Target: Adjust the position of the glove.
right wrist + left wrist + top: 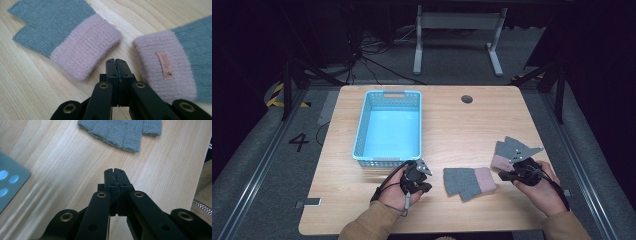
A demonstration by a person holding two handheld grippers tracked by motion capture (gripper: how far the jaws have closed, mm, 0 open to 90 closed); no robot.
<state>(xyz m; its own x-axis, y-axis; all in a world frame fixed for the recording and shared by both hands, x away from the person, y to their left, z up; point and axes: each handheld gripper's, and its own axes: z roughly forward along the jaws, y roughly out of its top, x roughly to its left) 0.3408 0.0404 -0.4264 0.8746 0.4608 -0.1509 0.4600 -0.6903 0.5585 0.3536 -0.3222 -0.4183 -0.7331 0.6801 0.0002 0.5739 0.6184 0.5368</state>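
Two grey knitted gloves with pink cuffs lie flat on the wooden table. One glove point(468, 182) point(62, 37) rests near the front edge, between my hands. The other glove point(504, 150) point(172, 65), with a small label on its cuff, lies to the right, partly under the right gripper's grey plate. My right gripper point(503, 176) point(116, 61) is shut and empty, its tips just above the bare wood between the two cuffs. My left gripper point(427, 187) point(114, 171) is shut on nothing and points at the nearer glove's point(122, 132) grey fingers, a short way off.
A light blue plastic basket point(362, 125) point(10, 182) stands empty at the table's left, just beyond my left hand. A round cable hole point(467, 99) sits near the far edge. Bare wood spreads across the table's point(462, 130) middle and right.
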